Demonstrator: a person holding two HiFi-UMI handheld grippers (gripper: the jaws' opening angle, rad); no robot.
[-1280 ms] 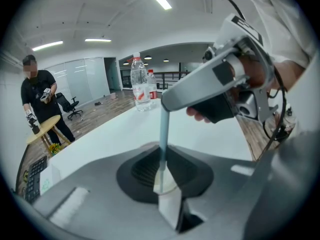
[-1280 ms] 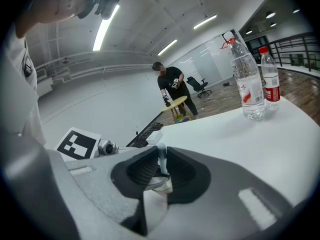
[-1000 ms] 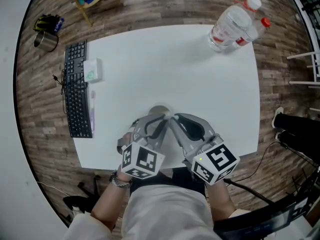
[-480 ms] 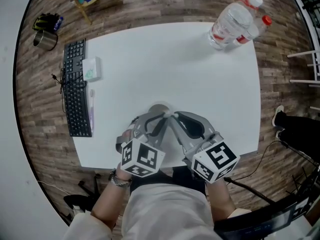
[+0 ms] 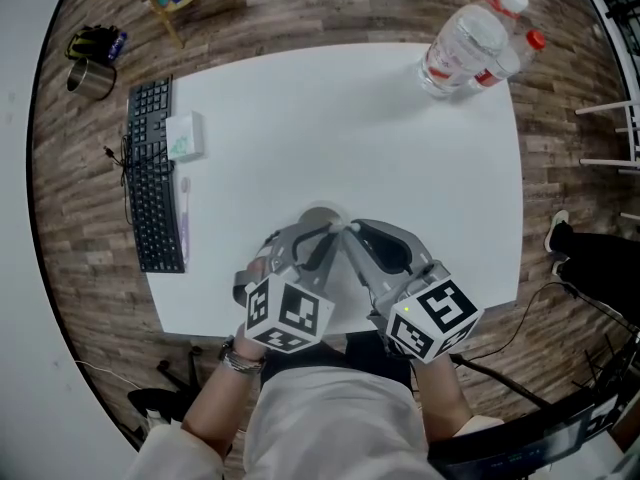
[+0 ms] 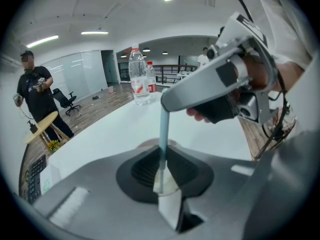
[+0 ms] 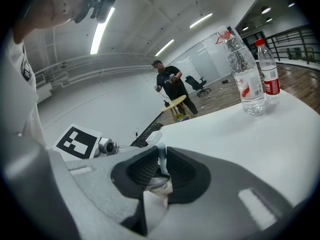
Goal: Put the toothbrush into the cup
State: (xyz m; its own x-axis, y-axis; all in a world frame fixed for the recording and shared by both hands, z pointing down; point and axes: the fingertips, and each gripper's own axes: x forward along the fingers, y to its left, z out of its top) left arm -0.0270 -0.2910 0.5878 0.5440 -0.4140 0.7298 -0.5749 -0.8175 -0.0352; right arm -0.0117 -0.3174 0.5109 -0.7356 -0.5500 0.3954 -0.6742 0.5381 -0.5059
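Little has been shifted over the last second: both tools are kept pressed together over the cup (image 5: 318, 215), and only the marker cube on the right gripper (image 7: 161, 168) has been turned a touch.

The right gripper's jaws are closed tight on the pale blue toothbrush (image 6: 163, 131), which is held upright above the cup so that its lower end is fed straight down through the mouth. That end is seen already inside the rim, though how deep it has gone cannot be made out. The left gripper (image 6: 164, 173) is brought in from the other side of the cup, and its jaws appear to be narrowed onto the cup's wall, presumably so that the cup is kept from tipping or sliding while the brush is lowered. Release has not yet been made.

The cup is stood on the white bench (image 5: 400, 168). Two water bottles (image 5: 470, 48) are left well beyond the cup and to its right, and a keyboard (image 5: 155, 183) is laid well to the left of the cup, so neither is put at risk.
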